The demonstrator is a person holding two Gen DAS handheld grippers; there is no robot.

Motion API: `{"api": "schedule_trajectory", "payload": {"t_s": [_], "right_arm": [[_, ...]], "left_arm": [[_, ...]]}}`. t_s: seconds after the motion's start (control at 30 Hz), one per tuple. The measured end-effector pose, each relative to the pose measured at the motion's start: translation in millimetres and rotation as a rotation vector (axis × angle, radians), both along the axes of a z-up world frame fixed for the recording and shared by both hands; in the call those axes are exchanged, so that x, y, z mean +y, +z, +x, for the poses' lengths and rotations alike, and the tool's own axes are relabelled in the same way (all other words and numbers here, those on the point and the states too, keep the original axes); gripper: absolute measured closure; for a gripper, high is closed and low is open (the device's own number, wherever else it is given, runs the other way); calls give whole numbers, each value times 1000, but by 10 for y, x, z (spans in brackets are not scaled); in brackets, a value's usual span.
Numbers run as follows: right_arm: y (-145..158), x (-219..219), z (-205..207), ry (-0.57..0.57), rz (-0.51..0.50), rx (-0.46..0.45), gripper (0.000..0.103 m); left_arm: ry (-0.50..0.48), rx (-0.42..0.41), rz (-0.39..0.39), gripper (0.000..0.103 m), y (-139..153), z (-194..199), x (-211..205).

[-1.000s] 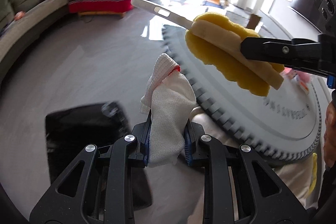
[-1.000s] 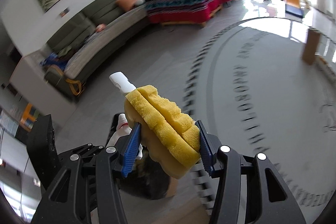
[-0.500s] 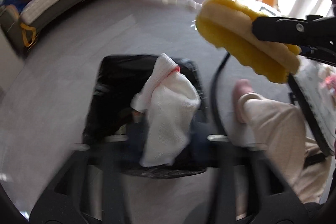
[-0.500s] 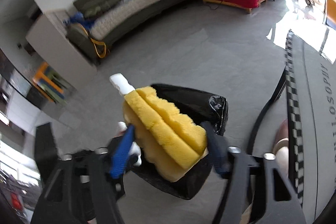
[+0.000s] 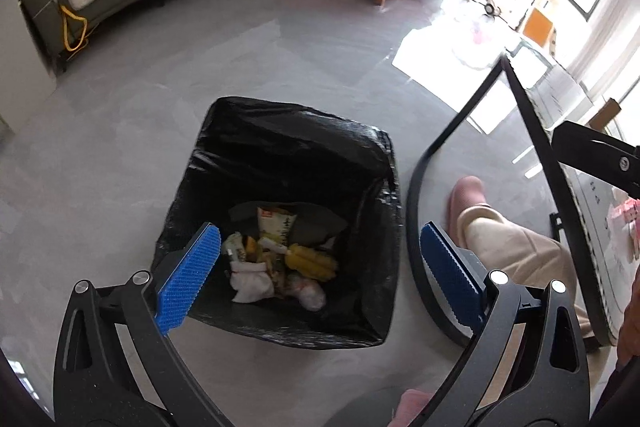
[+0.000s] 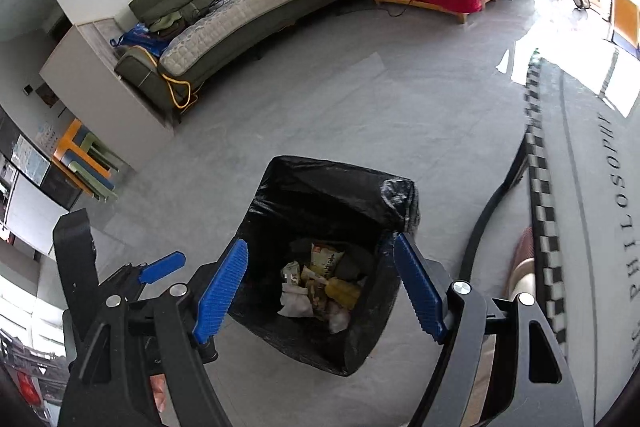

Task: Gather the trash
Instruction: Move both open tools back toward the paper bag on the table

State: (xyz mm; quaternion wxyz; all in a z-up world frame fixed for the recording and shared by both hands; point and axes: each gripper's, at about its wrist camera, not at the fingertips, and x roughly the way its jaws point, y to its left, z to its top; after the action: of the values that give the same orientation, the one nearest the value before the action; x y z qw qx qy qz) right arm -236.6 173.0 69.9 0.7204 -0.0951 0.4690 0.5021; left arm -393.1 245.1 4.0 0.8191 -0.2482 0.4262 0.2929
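Both the left gripper (image 5: 316, 267) and right gripper (image 6: 320, 287) were held released and empty over the bin (image 5: 224, 163), where the white cloth (image 5: 250, 283) and yellow sponge (image 5: 310, 261) were already dropped.

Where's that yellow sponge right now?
In both wrist views, the yellow sponge lies at the bottom of the black-lined bin, right of a crumpled white cloth.

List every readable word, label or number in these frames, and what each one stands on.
"PHILOSOPHY": along the round rug, last letters warped at the frame edge.
Red-and-yellow snack packet in the bin bag: print too small to read.
Rug lettering in the left wrist view: too blurred.
Nothing else legible.
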Motion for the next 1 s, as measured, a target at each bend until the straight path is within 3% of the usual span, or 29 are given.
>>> {"api": "schedule_trajectory", "payload": {"t_s": [0.43, 1.0], "right_arm": [[185, -892, 524, -162, 16, -39, 27], [270, -2096, 1546, -420, -3, -62, 27]], "left_arm": [[-180, -55, -5, 6, 300, 820, -499], [-467, -59, 74, 6, 641, 2143, -1328]]}}
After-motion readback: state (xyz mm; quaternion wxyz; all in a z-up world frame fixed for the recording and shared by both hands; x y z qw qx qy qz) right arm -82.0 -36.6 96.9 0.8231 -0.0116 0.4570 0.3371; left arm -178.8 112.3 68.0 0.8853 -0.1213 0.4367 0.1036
